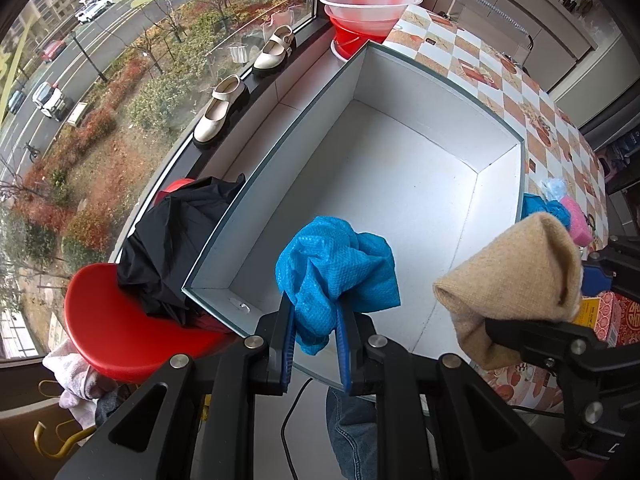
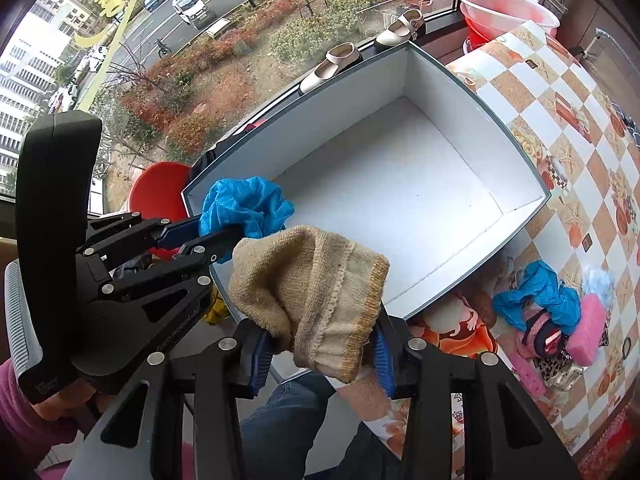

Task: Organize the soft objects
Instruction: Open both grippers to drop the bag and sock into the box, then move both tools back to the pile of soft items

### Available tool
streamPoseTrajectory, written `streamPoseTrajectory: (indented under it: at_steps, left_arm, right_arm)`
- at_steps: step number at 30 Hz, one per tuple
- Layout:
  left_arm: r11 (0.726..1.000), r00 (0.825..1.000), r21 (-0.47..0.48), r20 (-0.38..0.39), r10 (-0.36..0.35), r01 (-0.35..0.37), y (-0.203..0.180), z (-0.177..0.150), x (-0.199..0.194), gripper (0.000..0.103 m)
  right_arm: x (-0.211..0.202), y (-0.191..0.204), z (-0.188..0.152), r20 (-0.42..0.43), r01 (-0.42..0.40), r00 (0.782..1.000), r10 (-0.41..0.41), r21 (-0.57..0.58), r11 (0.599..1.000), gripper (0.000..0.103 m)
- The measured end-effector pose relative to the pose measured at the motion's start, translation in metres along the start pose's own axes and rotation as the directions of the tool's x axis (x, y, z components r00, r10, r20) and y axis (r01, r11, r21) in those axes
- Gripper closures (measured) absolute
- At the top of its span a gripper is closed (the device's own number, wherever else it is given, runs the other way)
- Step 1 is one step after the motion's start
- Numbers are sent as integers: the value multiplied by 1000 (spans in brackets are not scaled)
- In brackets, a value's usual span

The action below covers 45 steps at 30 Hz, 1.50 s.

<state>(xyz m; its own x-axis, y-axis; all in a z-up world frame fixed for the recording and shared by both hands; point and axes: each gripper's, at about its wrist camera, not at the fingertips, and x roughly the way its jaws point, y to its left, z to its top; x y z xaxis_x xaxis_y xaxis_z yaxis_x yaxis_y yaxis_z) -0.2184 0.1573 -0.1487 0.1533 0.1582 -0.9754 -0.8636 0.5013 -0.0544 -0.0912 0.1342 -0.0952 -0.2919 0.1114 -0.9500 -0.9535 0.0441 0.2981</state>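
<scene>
My left gripper (image 1: 314, 336) is shut on a crumpled blue shoe cover (image 1: 336, 268) and holds it over the near edge of the empty white box (image 1: 396, 184). My right gripper (image 2: 320, 354) is shut on a beige knitted sock (image 2: 316, 292), held above the box's near rim (image 2: 424, 304). In the left wrist view the sock (image 1: 512, 280) hangs at the right. In the right wrist view the blue cover (image 2: 244, 208) and the left gripper (image 2: 208, 236) show at the left.
On the checked tablecloth (image 2: 560, 128) right of the box lie another blue cover (image 2: 536, 296), a pink sponge (image 2: 588, 328) and other small soft items. A red stool (image 1: 120, 328) with a black cloth (image 1: 172, 240) stands left. Shoes (image 1: 220, 112) and red basins (image 1: 364, 12) sit by the window.
</scene>
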Motion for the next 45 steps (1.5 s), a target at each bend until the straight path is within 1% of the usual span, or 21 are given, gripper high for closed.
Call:
streamPoseTrajectory:
  at_steps: [14, 17, 18, 19, 21, 22, 23, 24, 25, 30, 31, 32, 33, 35, 37, 40, 43, 45]
  left_arm:
    - [1000, 1000, 6, -9, 0, 0, 1, 2, 4, 84]
    - [1000, 1000, 21, 12, 9, -9, 0, 2, 3, 80]
    - [999, 1000, 28, 19, 20, -21, 0, 3, 2, 73]
    - [999, 999, 32, 23, 33, -34, 0, 3, 2, 68]
    - [998, 999, 29, 25, 46, -47, 2, 4, 2, 42]
    - [999, 998, 19, 31, 46, -46, 5, 6, 2, 37]
    - [999, 998, 8, 36, 42, -42, 7, 7, 1, 28]
    - [999, 998, -2, 41, 43, -43, 9, 9, 0, 23]
    - [999, 998, -6, 39, 42, -42, 10, 9, -1, 23]
    - [999, 999, -19, 10, 33, -32, 7, 16, 1, 15]
    - [999, 1000, -29, 10, 18, -18, 7, 17, 0, 15]
    - [999, 1000, -40, 11, -3, 3, 7, 18, -1, 15]
    - [999, 1000, -45, 13, -22, 22, 6, 20, -3, 15]
    - [998, 999, -35, 19, -44, 45, 2, 23, -8, 14]
    - [997, 997, -8, 19, -73, 74, -6, 27, -15, 14]
    - [992, 992, 53, 26, -120, 119, -25, 36, -27, 14]
    - [980, 987, 129, 28, -158, 153, -52, 45, -38, 14]
    - [967, 983, 188, 22, -180, 173, -75, 50, -42, 14]
  right_arm:
    - [9, 4, 4, -24, -1, 1000, 1, -7, 1000, 59]
    - [11, 4, 6, -25, -8, 1000, 7, -6, 1000, 59]
    - [12, 3, 5, -27, -14, 1000, 14, -4, 1000, 58]
    - [12, 2, 5, -28, -20, 999, 20, 1, 1000, 57]
    - [12, -1, 6, -26, -19, 999, 20, 18, 1000, 53]
    - [11, -4, 6, -25, -19, 1000, 19, 29, 999, 45]
    - [11, -8, 6, -22, -14, 1000, 15, 44, 999, 31]
    - [10, -12, 6, -18, -10, 1000, 11, 60, 998, 24]
    - [8, -15, 6, -14, -6, 1000, 7, 74, 997, 15]
    - [2, -26, 6, -5, -18, 1000, 19, 128, 992, 14]
    - [1, -27, 5, -5, -16, 1000, 17, 136, 991, 8]
    - [-1, -29, 5, -10, 11, 1000, -10, 147, 989, 0]
    - [-4, -32, 4, -7, 15, 1000, -14, 157, 987, 0]
    - [-12, -40, 0, 5, -36, 999, 35, 196, 980, 0]
    - [-22, -49, -1, 23, -53, 999, 49, 233, 971, 0]
    - [-42, -64, -7, 50, -43, 998, 30, 277, 960, 0]
    - [-65, -84, -18, 85, -43, 996, 15, 334, 942, 0]
    - [-79, -100, -29, 105, -38, 994, -2, 378, 925, 0]
